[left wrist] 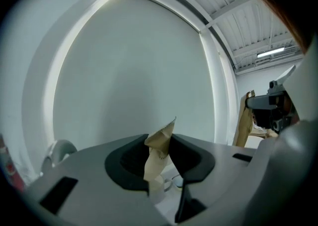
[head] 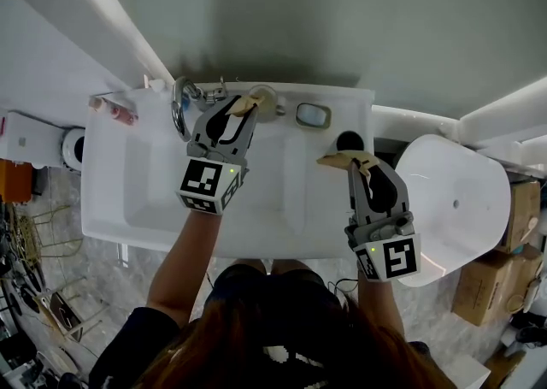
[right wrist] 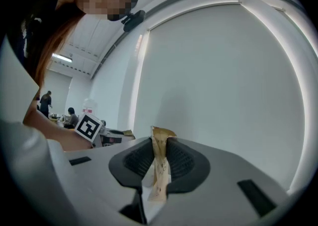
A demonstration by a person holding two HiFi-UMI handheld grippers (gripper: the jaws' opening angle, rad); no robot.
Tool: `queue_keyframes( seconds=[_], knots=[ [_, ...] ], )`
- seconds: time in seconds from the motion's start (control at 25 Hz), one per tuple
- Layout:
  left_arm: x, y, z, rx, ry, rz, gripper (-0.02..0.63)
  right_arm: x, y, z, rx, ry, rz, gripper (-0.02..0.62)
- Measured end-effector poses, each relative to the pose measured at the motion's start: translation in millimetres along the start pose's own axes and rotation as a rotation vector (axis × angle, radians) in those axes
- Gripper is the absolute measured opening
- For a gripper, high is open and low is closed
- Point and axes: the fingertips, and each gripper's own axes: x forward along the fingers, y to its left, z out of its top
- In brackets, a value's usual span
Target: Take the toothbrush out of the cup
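Tan paper (right wrist: 159, 143) wraps both grippers' tips. The left gripper (head: 245, 106) clamps a pale shaft, seemingly the toothbrush (left wrist: 155, 188), just above the cup (head: 272, 105) beside the faucet (head: 179, 105); the right gripper (head: 352, 159) is closed on its own wrap, held over the sink's (head: 154, 191) right rim.
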Motion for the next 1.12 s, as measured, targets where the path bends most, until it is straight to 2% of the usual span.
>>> queue_keyframes(
  seconds=[0.32,0.68,1.12],
  knots=[
    [-71,1,37,-0.010,-0.019,0.010,0.135,3,13,23,-0.039,-0.045,0.000,0.084],
    [-125,-6,22,-0.041,0.012,0.036,0.135,6,34,23,-0.086,-0.036,-0.004,0.083],
    [-160,-4,29,-0.036,-0.015,0.070,0.135,-4,51,33,-0.121,-0.048,-0.021,0.083]
  ],
)
